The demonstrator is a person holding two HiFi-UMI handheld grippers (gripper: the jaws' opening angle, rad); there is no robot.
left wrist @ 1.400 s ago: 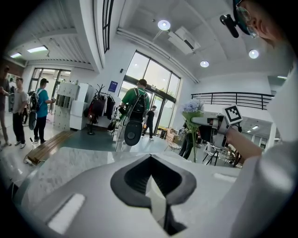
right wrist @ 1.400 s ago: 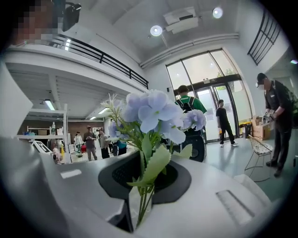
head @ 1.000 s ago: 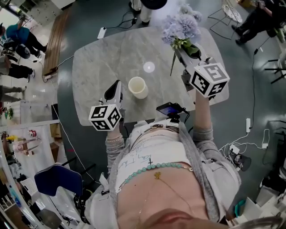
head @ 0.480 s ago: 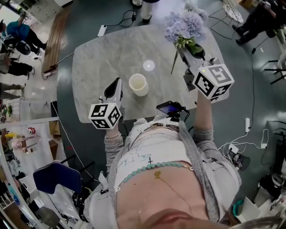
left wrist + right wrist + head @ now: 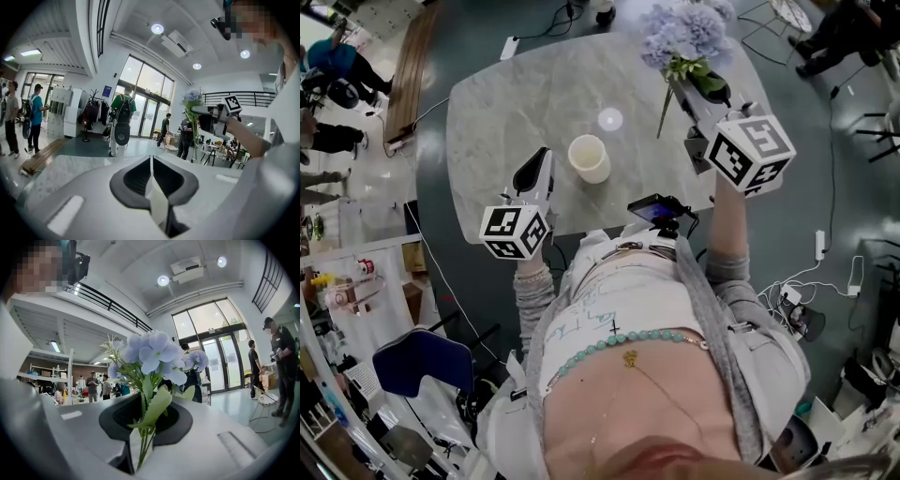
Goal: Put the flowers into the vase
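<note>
Right of the vase point(image 5: 589, 157), well apart, the right tongs point(image 5: 692, 89) clamp the flowers point(image 5: 682, 36) by their stems point(image 5: 662, 117); closed, empty left tongs point(image 5: 534, 174) sit nearer.

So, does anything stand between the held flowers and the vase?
Nothing visible does. The right gripper holds the flowers over the table, far right; bare tabletop lies toward the vase. The left gripper is on the vase's other side.
</note>
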